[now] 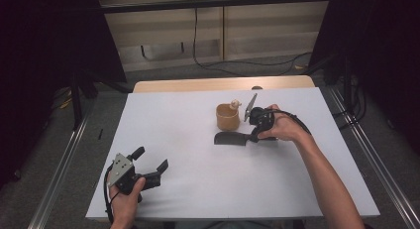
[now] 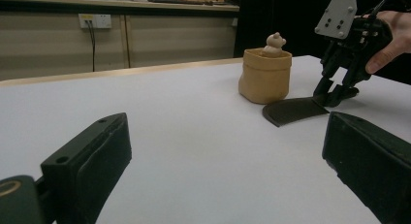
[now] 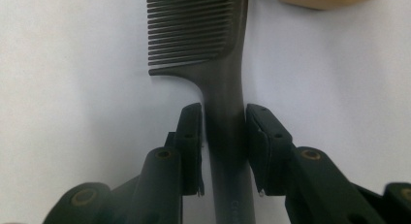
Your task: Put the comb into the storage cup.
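Note:
A black comb (image 1: pixel 230 138) lies flat on the white tabletop (image 1: pixel 198 189), teeth toward the left. My right gripper (image 1: pixel 252 137) points down at its handle. In the right gripper view the handle (image 3: pixel 225 88) runs between the two pads, which stand very close on either side with a thin gap on the left. From the left gripper view, the comb (image 2: pixel 293 110) and the right gripper (image 2: pixel 334 95) sit at the far right. My left gripper (image 1: pixel 151 157) rests near the front left corner, jaws wide open and empty.
A tan cup (image 1: pixel 227 118) holding a small bear figure (image 1: pixel 235 104) stands just behind the comb, close to the right gripper. Metal rails run along both sides of the table. A cable (image 1: pixel 237 65) trails on the floor behind.

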Tool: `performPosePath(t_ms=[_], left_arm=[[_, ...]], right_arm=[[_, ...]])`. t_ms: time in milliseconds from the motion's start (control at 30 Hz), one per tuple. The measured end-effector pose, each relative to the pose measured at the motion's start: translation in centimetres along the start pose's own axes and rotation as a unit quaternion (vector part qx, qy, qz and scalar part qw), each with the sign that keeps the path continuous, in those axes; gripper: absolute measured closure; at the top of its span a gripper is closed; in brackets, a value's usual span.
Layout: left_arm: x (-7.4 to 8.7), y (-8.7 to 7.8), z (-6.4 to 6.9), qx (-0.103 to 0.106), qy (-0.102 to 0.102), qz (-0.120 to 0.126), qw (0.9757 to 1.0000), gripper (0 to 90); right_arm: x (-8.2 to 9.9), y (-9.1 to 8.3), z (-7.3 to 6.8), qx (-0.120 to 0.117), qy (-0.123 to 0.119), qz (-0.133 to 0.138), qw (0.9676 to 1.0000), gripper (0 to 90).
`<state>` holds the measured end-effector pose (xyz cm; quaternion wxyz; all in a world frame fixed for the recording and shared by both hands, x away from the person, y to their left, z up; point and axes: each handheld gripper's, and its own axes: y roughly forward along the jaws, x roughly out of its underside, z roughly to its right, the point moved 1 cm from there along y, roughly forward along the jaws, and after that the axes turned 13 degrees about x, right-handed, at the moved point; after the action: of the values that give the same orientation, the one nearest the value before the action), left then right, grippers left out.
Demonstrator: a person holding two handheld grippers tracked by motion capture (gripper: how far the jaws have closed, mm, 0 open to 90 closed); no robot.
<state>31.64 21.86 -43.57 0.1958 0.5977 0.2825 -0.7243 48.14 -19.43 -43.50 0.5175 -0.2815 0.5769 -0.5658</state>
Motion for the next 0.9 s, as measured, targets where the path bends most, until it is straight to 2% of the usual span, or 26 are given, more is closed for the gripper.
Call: performPosePath(t_ms=[167, 300, 533, 900], left_arm=[[0.01, 0.04, 0.01, 0.001, 0.001, -0.002, 1.0000, 3.7], [0.03, 0.03, -0.03, 0.001, 0.001, -0.004, 1.0000, 3.7], [0.05, 0.04, -0.04, -0.001, -0.001, -0.002, 1.0000, 3.6], [0.07, 0.02, -0.06, 0.001, 0.001, -0.005, 1.0000, 3.6]], right_arm=[[0.02, -0.03, -0.10, 0.002, -0.008, 0.001, 1.0000, 69.0], [-0.04, -0.06, -0.26, 0.001, -0.024, 0.003, 0.9997, 72.8], [0.04, -0.10, -0.33, 0.002, -0.030, 0.008, 0.9995, 73.1], [0.44, -0.20, -0.06, -0.015, -0.009, 0.023, 0.9996, 73.2]])
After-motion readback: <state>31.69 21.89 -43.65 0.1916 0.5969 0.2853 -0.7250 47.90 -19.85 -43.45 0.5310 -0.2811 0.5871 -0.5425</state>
